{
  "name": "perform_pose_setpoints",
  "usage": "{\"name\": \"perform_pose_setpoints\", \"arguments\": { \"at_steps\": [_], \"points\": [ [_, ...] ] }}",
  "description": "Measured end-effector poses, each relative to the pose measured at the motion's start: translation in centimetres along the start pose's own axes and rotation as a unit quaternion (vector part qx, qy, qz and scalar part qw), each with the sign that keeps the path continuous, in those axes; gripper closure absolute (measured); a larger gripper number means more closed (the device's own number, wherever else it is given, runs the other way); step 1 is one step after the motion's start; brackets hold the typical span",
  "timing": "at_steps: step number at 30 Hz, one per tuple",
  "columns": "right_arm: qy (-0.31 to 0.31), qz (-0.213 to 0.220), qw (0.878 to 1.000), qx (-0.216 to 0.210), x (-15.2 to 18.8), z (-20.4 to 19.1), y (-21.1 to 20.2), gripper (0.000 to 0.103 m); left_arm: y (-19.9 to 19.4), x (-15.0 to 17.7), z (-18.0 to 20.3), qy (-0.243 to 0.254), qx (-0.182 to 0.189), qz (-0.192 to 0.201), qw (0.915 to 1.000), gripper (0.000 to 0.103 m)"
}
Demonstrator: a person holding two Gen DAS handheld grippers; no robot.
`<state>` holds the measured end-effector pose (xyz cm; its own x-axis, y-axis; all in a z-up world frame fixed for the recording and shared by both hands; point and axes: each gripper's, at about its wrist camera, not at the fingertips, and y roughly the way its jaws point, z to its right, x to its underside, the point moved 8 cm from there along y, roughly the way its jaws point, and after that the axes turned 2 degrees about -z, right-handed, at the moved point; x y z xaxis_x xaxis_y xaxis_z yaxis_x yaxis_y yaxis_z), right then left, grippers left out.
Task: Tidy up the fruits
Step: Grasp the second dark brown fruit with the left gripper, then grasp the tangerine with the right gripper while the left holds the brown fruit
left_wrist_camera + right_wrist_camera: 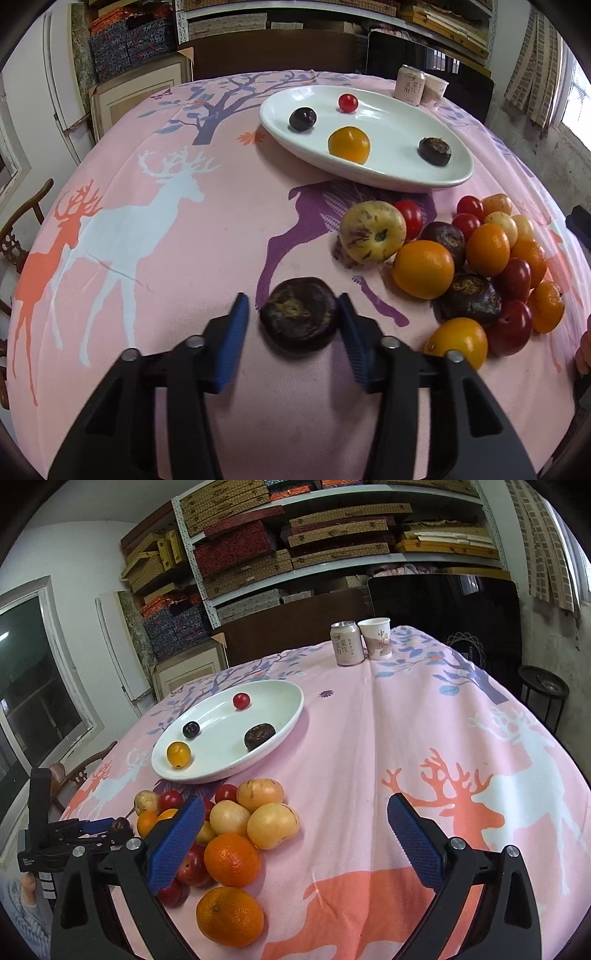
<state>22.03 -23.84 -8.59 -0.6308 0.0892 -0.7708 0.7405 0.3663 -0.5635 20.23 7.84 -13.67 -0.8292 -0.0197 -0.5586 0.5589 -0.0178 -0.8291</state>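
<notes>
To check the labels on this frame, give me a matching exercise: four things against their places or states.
Things:
1. nearest water chestnut
2. farthest cherry tomato
3. drink can
4. right gripper

Places or states:
a. beside the paper cup
b. open over the tablecloth, nothing between its jaws
c. on the white plate
d. between the jaws of the left gripper

Pairs: 1-d, 2-c, 3-a, 4-b

Plate (384, 177): white oval, holding a red tomato (348, 102), dark plum (302, 119), yellow-orange fruit (348, 144), dark water chestnut (434, 151).
Pile (480, 266): oranges, tomatoes, plums, pale melons on tabletop.
Lone chestnut (300, 314): dark, flattish, apart.
</notes>
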Motion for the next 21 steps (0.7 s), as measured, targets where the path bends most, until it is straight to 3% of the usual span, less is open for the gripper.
{"name": "perform_pose_setpoints", "arguments": {
  "at_steps": [8, 14, 19, 21],
  "points": [
    [-0.031, -0.030, 0.999, -0.004, 1.0, -1.2, 1.0, 0.003, -0.5, -0.2, -2.6, -0.060, -0.005, 0.005, 0.9982, 0.063],
    [-0.089, -0.072, 0.993, -0.008, 2.3, -3.5, 2.0, 0.003, -0.3, -0.1, -2.2, -0.050, -0.012, 0.000, 0.9987, 0.063],
    [-0.065, -0.133, 0.989, -0.001, 3.3, -2.3, 4.2, 0.003, -0.2, 0.0, -2.1, -0.047, -0.011, -0.001, 0.9988, 0.063],
    [-0.047, -0.132, 0.990, -0.006, 3.2, -1.7, 4.2, 0.003, -0.2, -0.1, -2.1, -0.047, -0.011, -0.001, 0.9989, 0.063]
  ]
}}
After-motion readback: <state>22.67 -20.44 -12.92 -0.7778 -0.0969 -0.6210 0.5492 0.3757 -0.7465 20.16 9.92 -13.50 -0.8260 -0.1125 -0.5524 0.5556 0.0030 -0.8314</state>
